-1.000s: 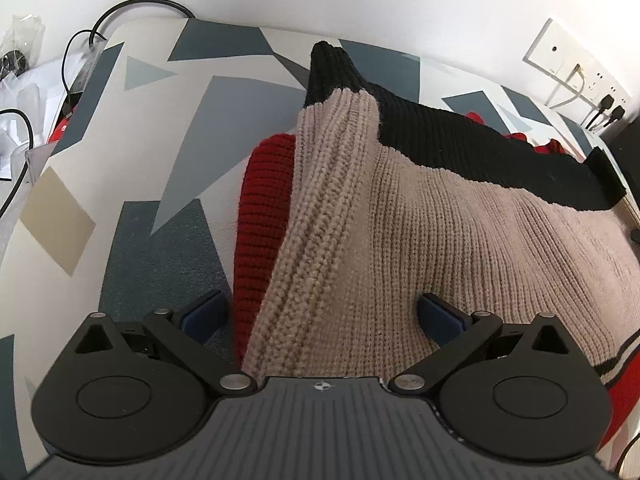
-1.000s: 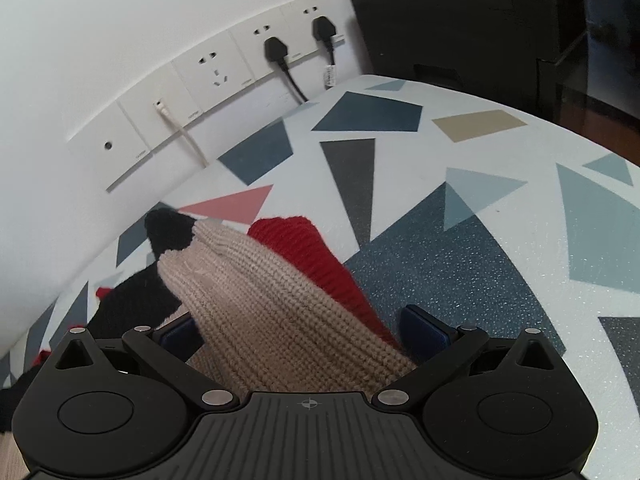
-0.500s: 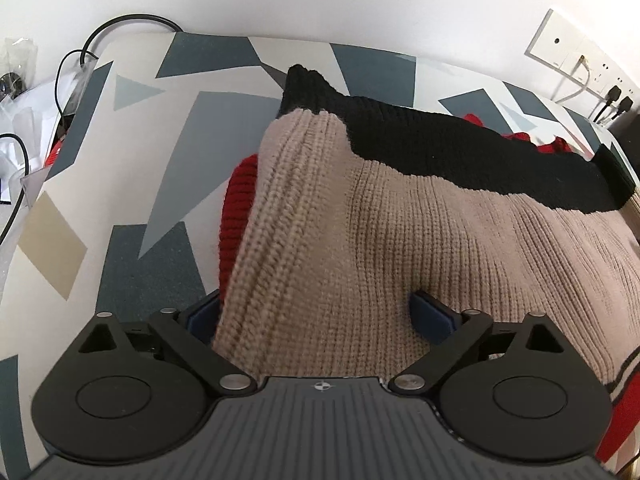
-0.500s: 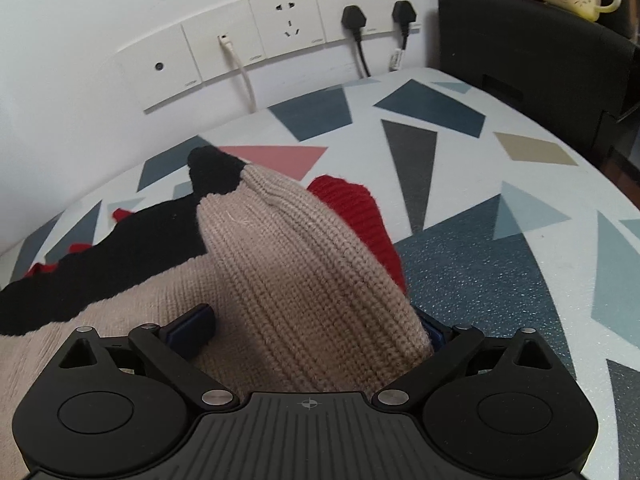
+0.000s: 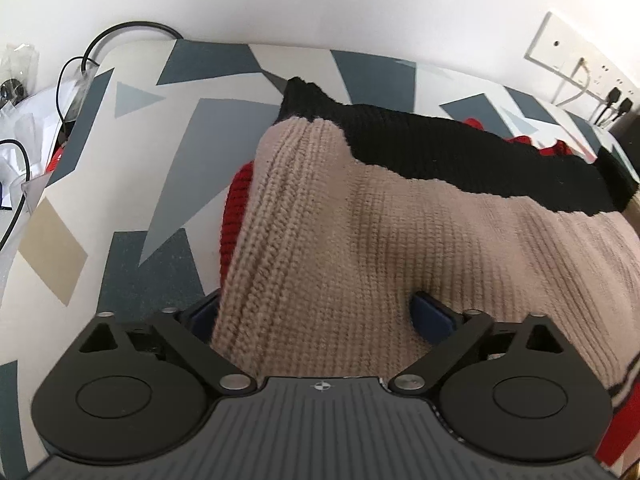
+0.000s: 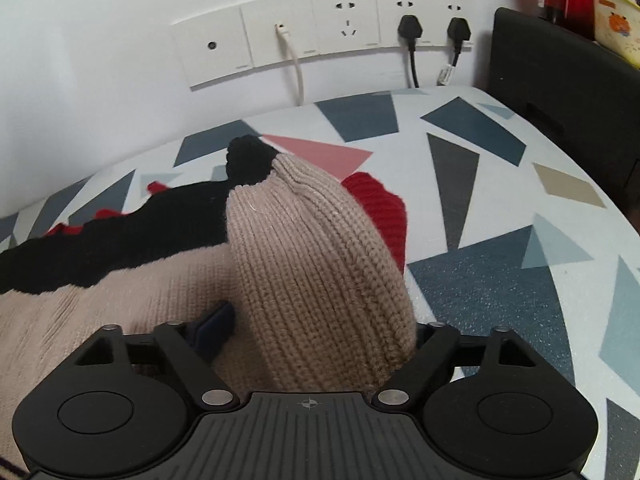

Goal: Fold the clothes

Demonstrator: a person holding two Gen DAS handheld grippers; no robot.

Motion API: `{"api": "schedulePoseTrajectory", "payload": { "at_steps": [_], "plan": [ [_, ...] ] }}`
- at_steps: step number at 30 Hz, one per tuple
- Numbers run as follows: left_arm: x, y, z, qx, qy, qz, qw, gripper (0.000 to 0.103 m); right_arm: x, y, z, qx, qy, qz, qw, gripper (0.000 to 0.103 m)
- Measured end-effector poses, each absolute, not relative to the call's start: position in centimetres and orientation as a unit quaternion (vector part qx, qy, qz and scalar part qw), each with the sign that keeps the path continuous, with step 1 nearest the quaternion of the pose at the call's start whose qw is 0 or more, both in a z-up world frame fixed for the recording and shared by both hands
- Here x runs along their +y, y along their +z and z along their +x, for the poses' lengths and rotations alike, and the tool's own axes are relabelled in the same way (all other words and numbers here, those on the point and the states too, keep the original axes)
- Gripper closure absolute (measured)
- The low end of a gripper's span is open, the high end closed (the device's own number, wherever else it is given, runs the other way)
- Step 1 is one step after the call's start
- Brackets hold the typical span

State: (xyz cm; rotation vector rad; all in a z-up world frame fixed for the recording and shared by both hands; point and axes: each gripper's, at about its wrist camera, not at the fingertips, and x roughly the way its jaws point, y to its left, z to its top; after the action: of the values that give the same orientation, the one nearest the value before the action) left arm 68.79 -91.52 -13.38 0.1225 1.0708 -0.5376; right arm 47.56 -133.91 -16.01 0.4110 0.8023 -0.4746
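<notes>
While you carry it, the sweater (image 5: 400, 248) moves toward the wall: over the last second its black band (image 5: 460, 152) has climbed from mid-frame to the upper middle of the left view, and in the right view the bunched tan corner (image 6: 316, 264) has swung up under the sockets (image 6: 348, 26). That reads as the near edge being folded over the far part; the red layer (image 5: 236, 216) underneath is now mostly covered.

Your left gripper (image 5: 320, 316) has its jaws spread wide with a thick tan bunch filling the gap. Right gripper (image 6: 316, 332): same, wide apart, packed with knit. Both appear to grip it, though I can't confirm pad contact.

Count: one sweater, three colours (tan, black, red); two grippers; one patterned table (image 6: 500, 280) it lies on; four wall plates in the right view's upper middle, with two black plugs (image 6: 434, 28) and one white cable (image 6: 294, 60).
</notes>
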Motion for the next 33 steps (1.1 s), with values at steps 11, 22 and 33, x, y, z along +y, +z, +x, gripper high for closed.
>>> {"api": "schedulePoseTrajectory", "payload": {
  "at_steps": [11,22,33],
  "plan": [
    [-91.0,-14.0,69.5,0.503,-0.248,0.052,0.826,0.0,-136.4,-16.9,46.5,0.374,-0.239,0.247,0.861,0.001],
    [-91.2,-14.3,68.8,0.476,-0.238,0.043,0.846,0.0,-134.3,-16.5,47.6,0.404,-0.194,0.237,0.862,0.001],
    [-91.1,-13.7,69.0,0.491,-0.271,0.041,0.827,0.037,-133.1,-16.4,48.5,0.415,-0.168,0.239,0.862,0.001]
  ]
}}
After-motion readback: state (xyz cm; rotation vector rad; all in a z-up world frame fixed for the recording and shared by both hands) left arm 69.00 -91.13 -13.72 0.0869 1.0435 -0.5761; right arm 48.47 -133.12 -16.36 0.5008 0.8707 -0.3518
